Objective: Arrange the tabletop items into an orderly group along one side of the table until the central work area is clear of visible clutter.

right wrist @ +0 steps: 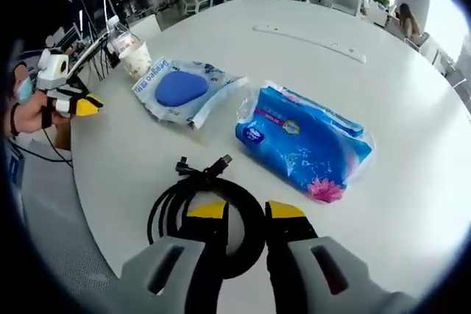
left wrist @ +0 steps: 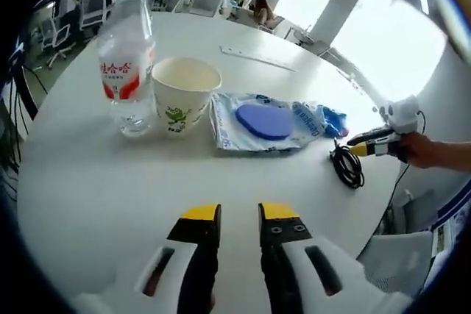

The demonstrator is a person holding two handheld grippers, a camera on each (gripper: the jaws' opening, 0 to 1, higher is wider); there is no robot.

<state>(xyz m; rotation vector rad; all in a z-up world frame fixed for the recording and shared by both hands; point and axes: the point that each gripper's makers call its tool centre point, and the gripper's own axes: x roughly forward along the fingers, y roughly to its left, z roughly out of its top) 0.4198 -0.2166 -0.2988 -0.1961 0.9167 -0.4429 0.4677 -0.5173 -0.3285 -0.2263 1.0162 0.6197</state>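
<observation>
Black coiled cable [right wrist: 206, 207] lies under the right hand-held gripper [right wrist: 246, 211].

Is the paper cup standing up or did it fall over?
Standing up. In the left gripper view the paper cup sits on its base on the white table, open mouth upward, beside the water bottle.

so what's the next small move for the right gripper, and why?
Probably ease the right gripper down and close on the black coiled cable. Its jaws stand open right above the coil, which lies apart from the blue tissue pack and the white wipes pouch.
</observation>
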